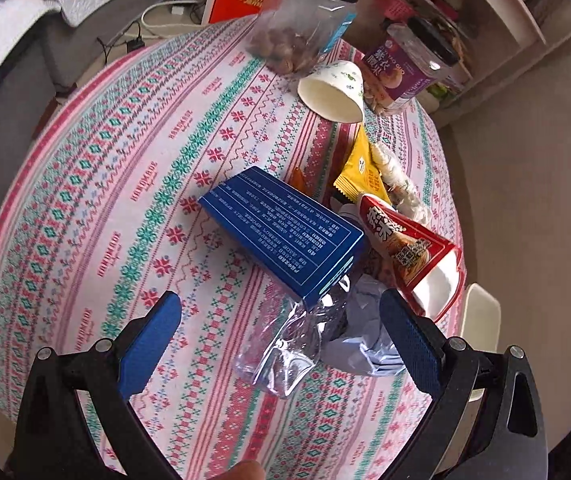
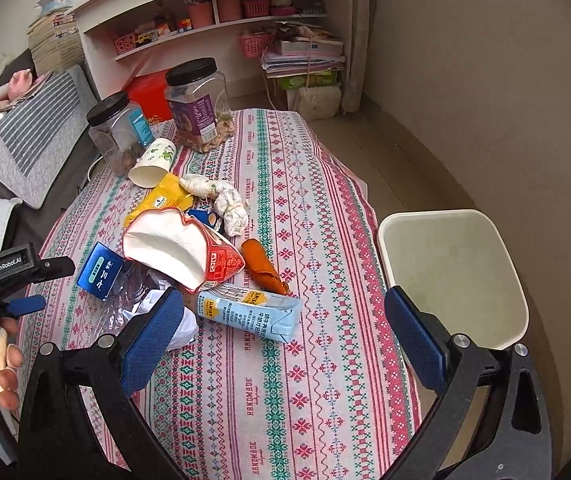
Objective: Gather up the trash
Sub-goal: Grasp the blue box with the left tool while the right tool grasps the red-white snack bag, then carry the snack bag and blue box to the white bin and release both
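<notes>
Crinkly clear plastic wrap (image 1: 285, 344) lies on the table (image 1: 85, 184) between the left gripper (image 1: 281, 320)'s wide-open, empty jaws — best closed low on it, clear of the blue box (image 1: 281, 228) — while the right gripper (image 2: 285, 320), equally open and empty, hovers near the bin (image 2: 453, 276).

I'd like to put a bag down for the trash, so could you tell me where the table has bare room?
Bare cloth runs along the near end, below the milk carton, and down the right strip beside the bin. The left side, left of the blue box, is bare too. The middle is crowded with wrappers, from the jars down to the carton.
</notes>
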Tool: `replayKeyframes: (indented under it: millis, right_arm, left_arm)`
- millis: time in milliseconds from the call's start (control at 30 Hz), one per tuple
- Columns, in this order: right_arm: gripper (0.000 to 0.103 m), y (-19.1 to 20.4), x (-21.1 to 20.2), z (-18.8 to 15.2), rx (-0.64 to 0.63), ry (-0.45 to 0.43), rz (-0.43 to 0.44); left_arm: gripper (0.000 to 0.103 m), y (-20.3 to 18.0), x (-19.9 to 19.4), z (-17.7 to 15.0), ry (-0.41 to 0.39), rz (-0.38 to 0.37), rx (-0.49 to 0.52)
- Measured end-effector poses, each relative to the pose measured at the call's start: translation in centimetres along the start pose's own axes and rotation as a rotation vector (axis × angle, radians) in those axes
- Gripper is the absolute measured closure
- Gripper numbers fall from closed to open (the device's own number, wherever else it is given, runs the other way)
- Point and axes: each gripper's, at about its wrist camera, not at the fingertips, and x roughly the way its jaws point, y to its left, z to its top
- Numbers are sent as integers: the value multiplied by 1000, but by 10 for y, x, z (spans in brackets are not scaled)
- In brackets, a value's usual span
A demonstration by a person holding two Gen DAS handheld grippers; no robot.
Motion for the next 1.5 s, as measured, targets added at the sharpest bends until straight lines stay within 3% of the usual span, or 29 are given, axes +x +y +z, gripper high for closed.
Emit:
replayKeyframes:
  millis: [267,400,467,500,633,767,900,1200,1267,1300,1500]
  right_arm:
    - [7,14,14,-4,-2,-4,76]
    - [7,23,20,-1,-38,-7,99]
    - [7,31,23,3,-83,-20,109]
    - [7,37,24,6,-109,-32,110]
    - [7,66,31,15,-236,-68,117]
    - [7,95,47,20,-348,-73,96]
    - [7,109,69,23,-363,-39,104]
    - [7,119,102,39,-348,-15,171]
    - [17,119,107,43,-325,-4,191]
    - [28,120,109,44,-315,4,184]
    - [30,121,97,47,-266,-30,197]
  left_arm:
    - [7,22,31,30,6,-68,-276]
    - [7,19,46,40,34,-70,-304]
    - [12,15,53,39,61,-45,-274]
    - [25,11,55,38,78,-45,-240]
    - [44,2,42,35,66,-1,-109]
    - [45,-3,25,27,63,45,14]
    - [45,-8,6,22,6,114,133]
    - [45,-6,-3,15,-56,199,256]
    - [45,-3,-5,15,-63,209,269]
    - [45,-2,-6,14,-69,215,277]
    - [45,-4,-15,11,-125,255,326]
